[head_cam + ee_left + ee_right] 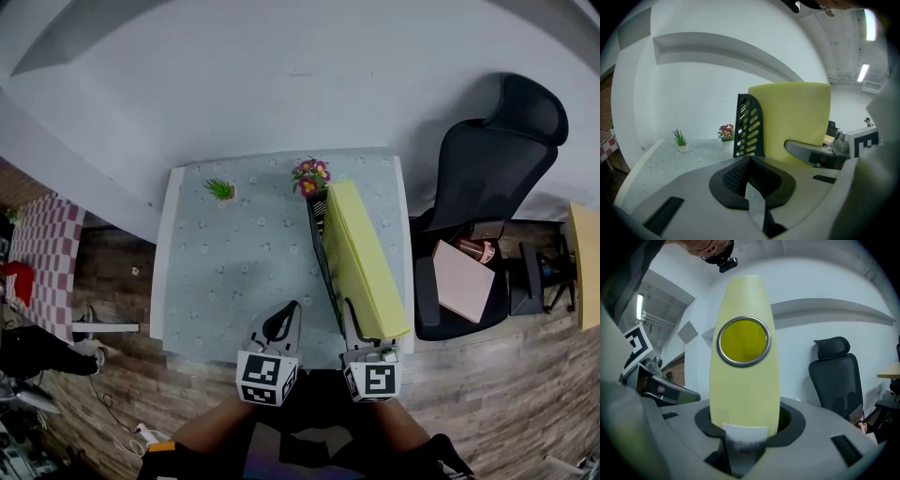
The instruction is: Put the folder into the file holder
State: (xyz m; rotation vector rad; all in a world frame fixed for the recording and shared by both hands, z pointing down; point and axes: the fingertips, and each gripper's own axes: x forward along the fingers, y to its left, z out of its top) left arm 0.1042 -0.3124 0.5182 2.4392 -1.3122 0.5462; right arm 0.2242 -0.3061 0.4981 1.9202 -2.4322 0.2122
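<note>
A thick yellow folder stands on edge in the black slotted file holder along the right side of the table. My right gripper is at the folder's near end. In the right gripper view the folder's spine with its metal ring hole rises between the jaws, and a dark gap shows on its right side, so the jaws stand open around it. My left gripper hovers near the table's front edge, shut and empty. The left gripper view shows the holder and the folder to its right.
The pale patterned table carries a small green plant and a pot of flowers at the back. A black office chair with a pink box stands at right. A checkered table is at left.
</note>
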